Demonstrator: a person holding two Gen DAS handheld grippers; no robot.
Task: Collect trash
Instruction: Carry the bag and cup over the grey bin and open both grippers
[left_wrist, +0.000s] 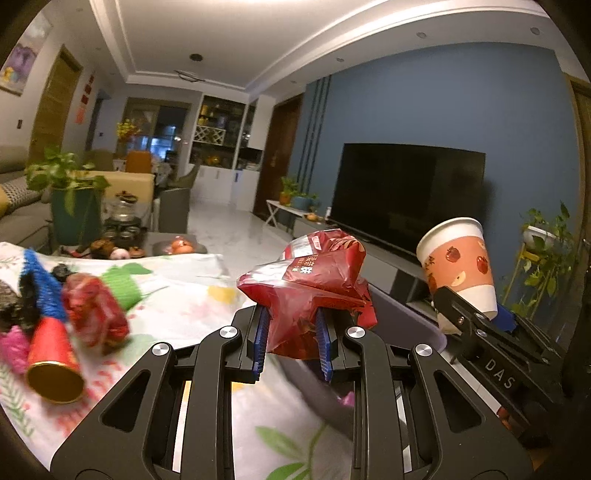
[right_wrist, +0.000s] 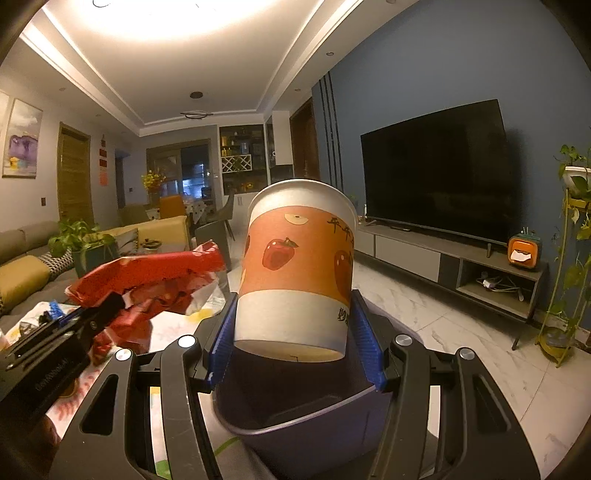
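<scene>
My left gripper (left_wrist: 291, 332) is clenched on a crumpled red wrapper (left_wrist: 314, 291), its blue pads (left_wrist: 260, 339) pressing in from both sides. The wrapper sticks up above my fingers, clear of the table (left_wrist: 184, 306), with white print on one face. From my right wrist view the same wrapper (right_wrist: 147, 280) hangs just left of the cup, pinched in the left gripper (right_wrist: 110, 306).

My right gripper (right_wrist: 295, 332) grips a paper cup (right_wrist: 299, 269) by its lower white band, the blue pads (right_wrist: 365, 332) tight on either side. The cup stands upright, leaning a little, with an orange band printed with red apples. In the left view it (left_wrist: 458, 266) rides high at the right, held by the right gripper (left_wrist: 476, 317). Directly below the cup is a dark blue bin (right_wrist: 303, 432), its rim curving under my right fingers; part of its rim (left_wrist: 406, 314) shows between the two grippers in the left view. The bin sits at the table's right edge.

The table wears a white flowered cloth. Near its left edge lie more bits: a red cone with a gold mouth (left_wrist: 53, 365), a crumpled red lump (left_wrist: 96, 314), a blue fuzzy strip (left_wrist: 42, 288), a green scrap (left_wrist: 123, 284) and something pink (left_wrist: 14, 349). They are blurred, so I cannot tell more.
</scene>
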